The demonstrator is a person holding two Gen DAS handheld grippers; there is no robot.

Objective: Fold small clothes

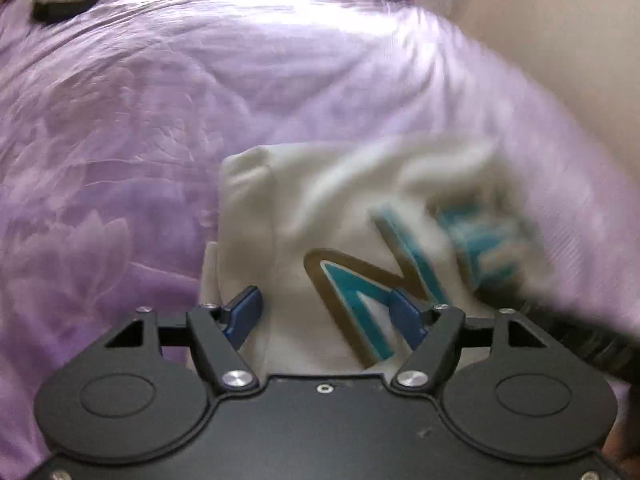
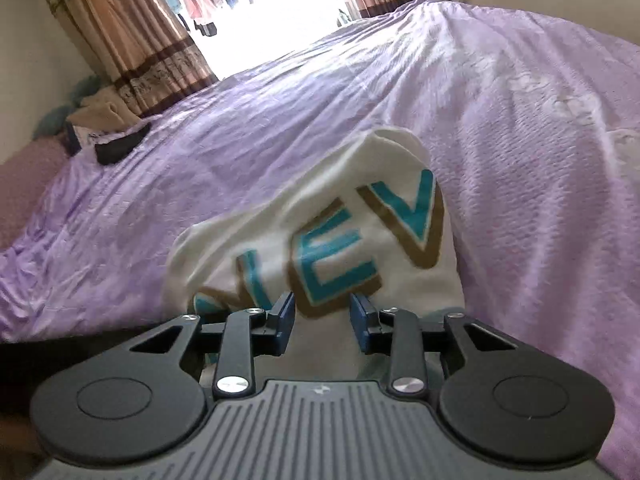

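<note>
A white garment (image 1: pixel 320 216) with teal and gold lettering lies folded on the purple bedspread (image 1: pixel 140 120), directly ahead of both grippers. The left gripper (image 1: pixel 326 314) stands wide, its blue fingers (image 1: pixel 244 312) spread over the near edge of the cloth, holding nothing. The right gripper (image 2: pixel 322 320) is parted more narrowly, its fingers (image 2: pixel 362 322) just at the garment's near hem and gripping nothing. Beyond the garment's far edge the bedspread runs bare toward the striped curtains (image 2: pixel 132 40). Far left of the right gripper, a dark object (image 2: pixel 120 146) rests near the bed's edge.
</note>
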